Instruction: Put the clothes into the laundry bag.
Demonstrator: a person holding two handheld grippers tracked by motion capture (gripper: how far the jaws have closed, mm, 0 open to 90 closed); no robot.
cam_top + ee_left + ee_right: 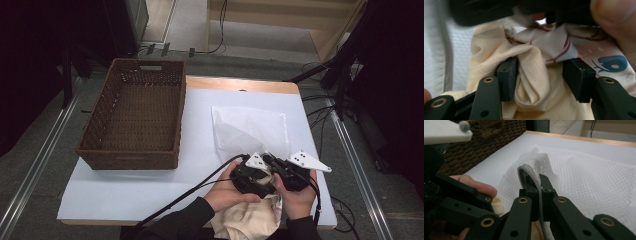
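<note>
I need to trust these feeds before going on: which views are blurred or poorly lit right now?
High view: evenly lit table, dark room edges, sharp enough. Left gripper view: cream garment between the jaws fairly sharp, but the top band and the thumb are blurred, very close. Right gripper view: grey cord in the shut jaws sharp, mesh bag soft farther off.

Grey floor (40,165), metal rails (357,160), wooden shelf (300,20) behind; dark sides.

Table (150,190) evenly lit from above, surroundings dark; slight grain noted. Left gripper view blurred at top, close cloth (534,82) soft
</note>
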